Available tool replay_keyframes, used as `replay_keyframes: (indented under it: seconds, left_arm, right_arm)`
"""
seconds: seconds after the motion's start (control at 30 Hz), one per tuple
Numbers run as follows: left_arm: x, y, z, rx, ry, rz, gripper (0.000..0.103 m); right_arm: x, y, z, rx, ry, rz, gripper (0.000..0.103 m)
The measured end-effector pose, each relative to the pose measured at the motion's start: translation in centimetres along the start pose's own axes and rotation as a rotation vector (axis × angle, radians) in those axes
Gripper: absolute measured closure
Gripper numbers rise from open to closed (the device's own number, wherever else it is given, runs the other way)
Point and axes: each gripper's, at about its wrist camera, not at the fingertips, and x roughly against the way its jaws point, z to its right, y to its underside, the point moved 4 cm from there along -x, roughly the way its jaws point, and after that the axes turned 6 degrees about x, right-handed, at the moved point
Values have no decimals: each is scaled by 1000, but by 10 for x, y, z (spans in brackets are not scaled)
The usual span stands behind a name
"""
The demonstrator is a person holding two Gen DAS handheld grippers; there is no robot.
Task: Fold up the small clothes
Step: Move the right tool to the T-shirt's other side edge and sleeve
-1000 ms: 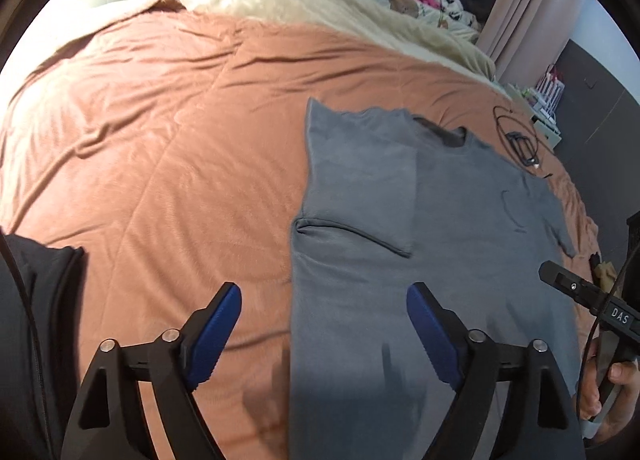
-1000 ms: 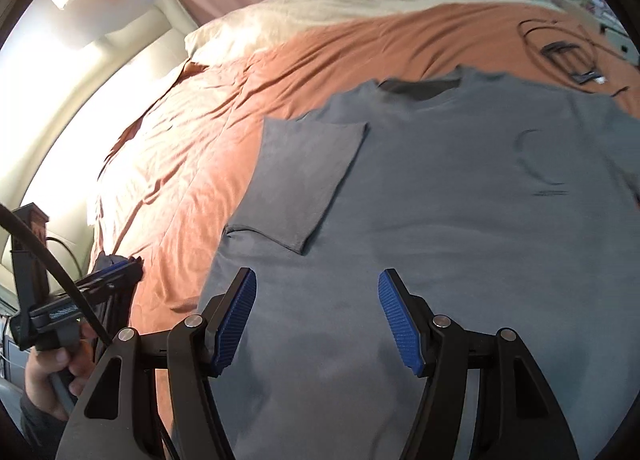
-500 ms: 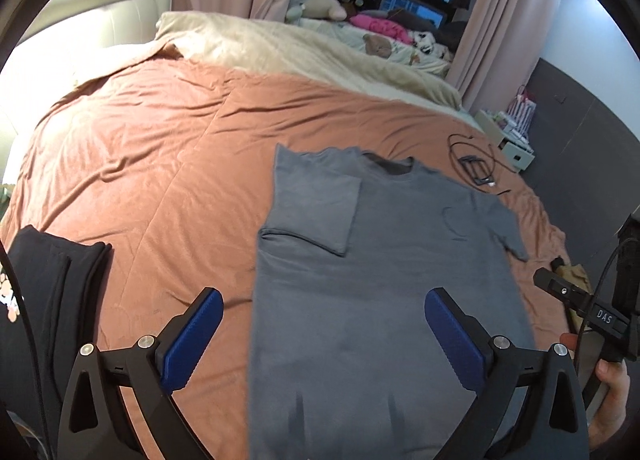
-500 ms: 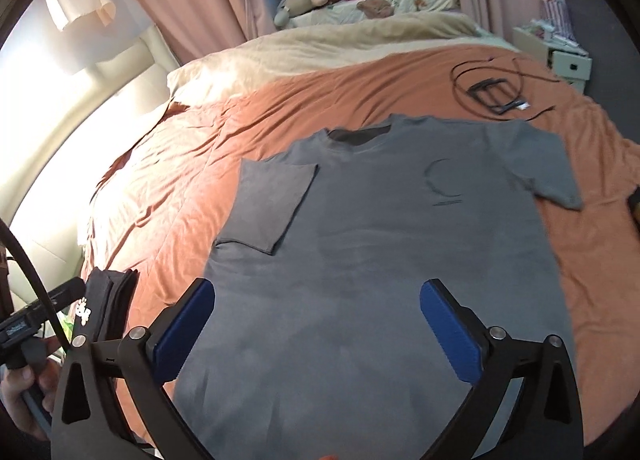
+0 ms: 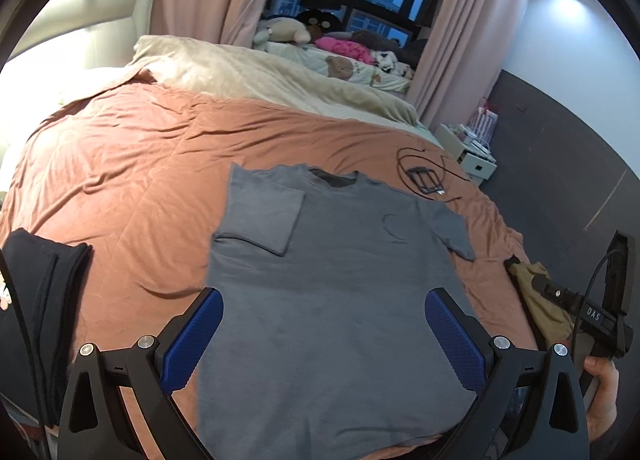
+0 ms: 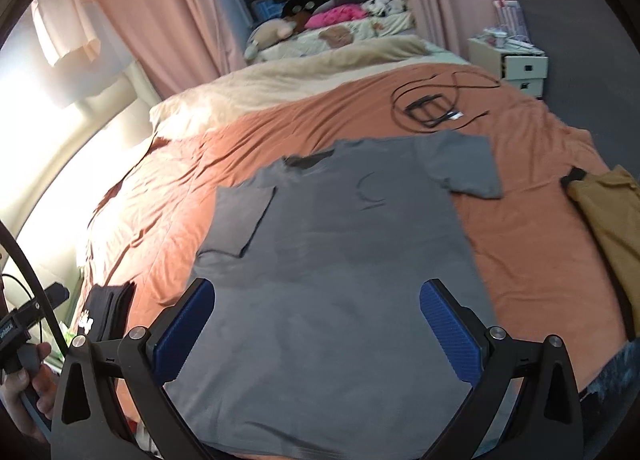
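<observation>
Shirt: one grey T-shirt [image 5: 336, 292] is lying flat at the frame's centre on the orange bed [image 5: 120, 180], one sleeve folded in.
Left gripper [image 5: 324, 340]: your fingers are spreading wide, holding nothing.
Right gripper [image 6: 316, 332]: likewise gaping, empty.
Edges: bare bedspread is flanking the shirt; one black garment [image 5: 36, 300] lower left, one mustard garment [image 6: 608, 228] right.

Orange bedspread [image 5: 132, 180] covers the bed. A black cable coil [image 6: 434, 106] sits on it near the far edge. Stuffed toys [image 5: 288, 30] are piled beyond it by the window.
</observation>
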Motion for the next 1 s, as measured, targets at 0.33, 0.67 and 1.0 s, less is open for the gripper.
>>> replay_keyframes:
  seconds: [0.33, 0.67, 1.0]
  left_arm:
    - [-29, 6, 50, -51, 28, -24, 1]
    - [-83, -2, 84, -78, 39, -59, 1]
    - [-138, -19, 116, -130, 42, -67, 2]
  right_arm:
    - [13, 9, 41, -66, 33, 49, 0]
    - [-13, 3, 81, -130, 74, 32, 0]
    - [-64, -9, 118, -232, 58, 24, 0]
